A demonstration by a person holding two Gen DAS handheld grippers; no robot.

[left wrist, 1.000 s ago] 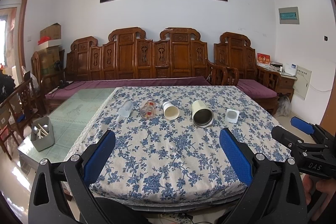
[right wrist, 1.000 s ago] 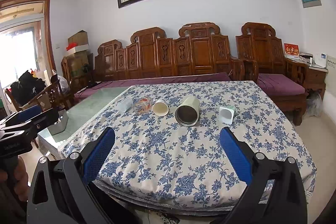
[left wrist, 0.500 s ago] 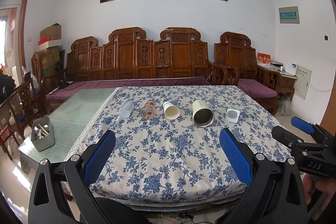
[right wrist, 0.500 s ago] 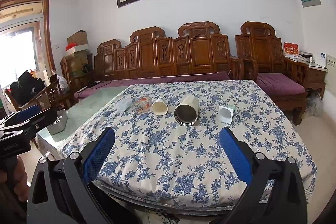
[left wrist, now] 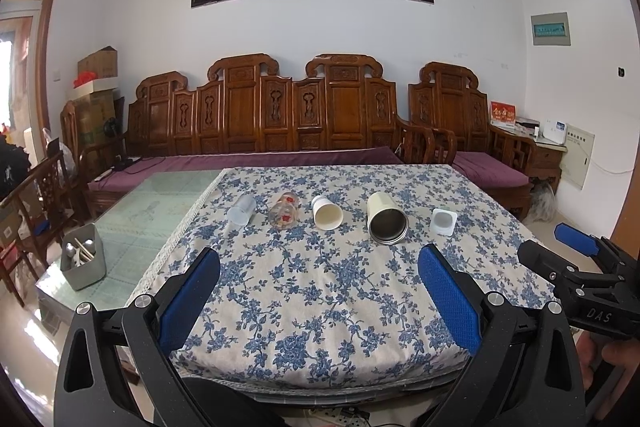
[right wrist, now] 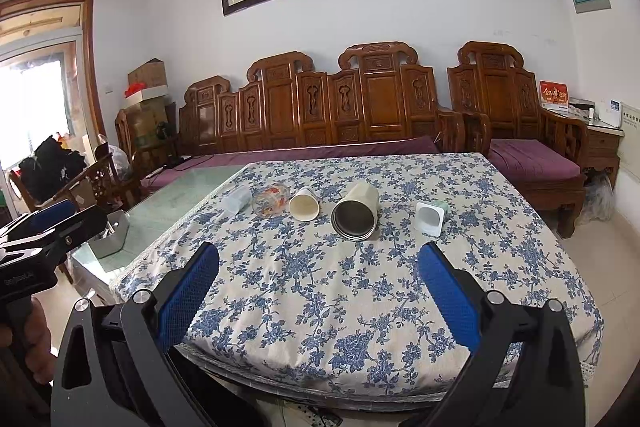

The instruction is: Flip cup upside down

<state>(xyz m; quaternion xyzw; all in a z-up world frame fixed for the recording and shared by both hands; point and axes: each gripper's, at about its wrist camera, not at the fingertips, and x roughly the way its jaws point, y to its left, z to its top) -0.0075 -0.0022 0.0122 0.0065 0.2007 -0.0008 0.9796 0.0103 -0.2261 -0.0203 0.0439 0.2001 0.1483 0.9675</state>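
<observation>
Several cups lie on their sides in a row on the blue-flowered tablecloth [left wrist: 320, 287]: a clear plastic cup [left wrist: 242, 209], a glass with red print [left wrist: 283, 214], a white paper cup [left wrist: 327, 213], a large cream steel-lined cup [left wrist: 386, 219] and a small white square cup [left wrist: 444, 221]. The same row shows in the right wrist view: paper cup [right wrist: 304, 203], large cup [right wrist: 356, 211], square cup [right wrist: 430, 218]. My left gripper [left wrist: 320, 291] is open and empty, well short of the row. My right gripper [right wrist: 320, 291] is open and empty, also short of it.
A glass table top [left wrist: 152, 211] lies bare left of the cloth, with a grey utensil box [left wrist: 83, 261] on it. A carved wooden sofa [left wrist: 300, 123] stands behind the table. The right gripper shows in the left wrist view [left wrist: 580, 267].
Both views have barely shifted; the grippers stay open and hover before the table. The cups have not moved.
</observation>
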